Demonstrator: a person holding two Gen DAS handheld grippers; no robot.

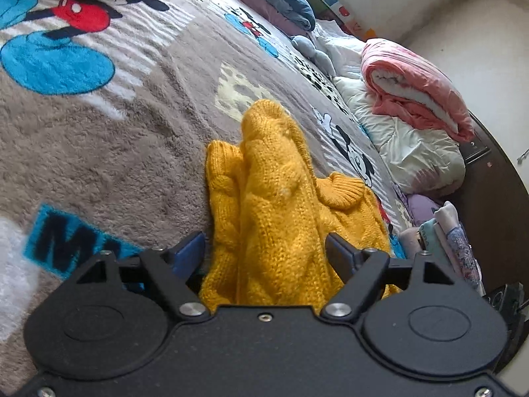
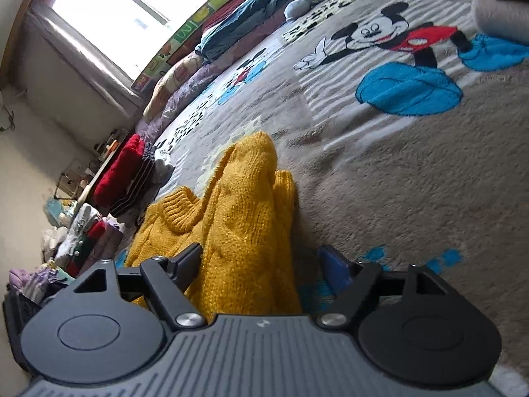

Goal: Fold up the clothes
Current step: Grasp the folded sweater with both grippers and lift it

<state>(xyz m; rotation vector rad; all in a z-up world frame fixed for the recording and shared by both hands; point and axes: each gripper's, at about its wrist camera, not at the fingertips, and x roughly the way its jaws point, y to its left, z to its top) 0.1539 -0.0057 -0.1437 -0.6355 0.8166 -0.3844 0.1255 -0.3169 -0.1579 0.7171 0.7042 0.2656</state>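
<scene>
A mustard-yellow knitted sweater [image 1: 274, 205] lies bunched on the grey Mickey Mouse blanket [image 1: 115, 152]. Its ribbed cuff [image 1: 344, 192] rests on the right. My left gripper [image 1: 264, 251] is open, its jaws wide apart on either side of the sweater's near end. In the right wrist view the same sweater [image 2: 244, 218] lies between the wide-open jaws of my right gripper [image 2: 261, 261], with the ribbed cuff [image 2: 180, 211] to the left. Neither gripper is closed on the knit.
A pink and white rolled quilt [image 1: 416, 86] and white duvet [image 1: 406, 145] lie at the bed's right edge. Folded clothes [image 1: 453, 235] are stacked there. In the right wrist view, a red knit pile [image 2: 122, 168], more folded clothes [image 2: 89, 231] and a blue bundle [image 2: 244, 20] line the left side under a window.
</scene>
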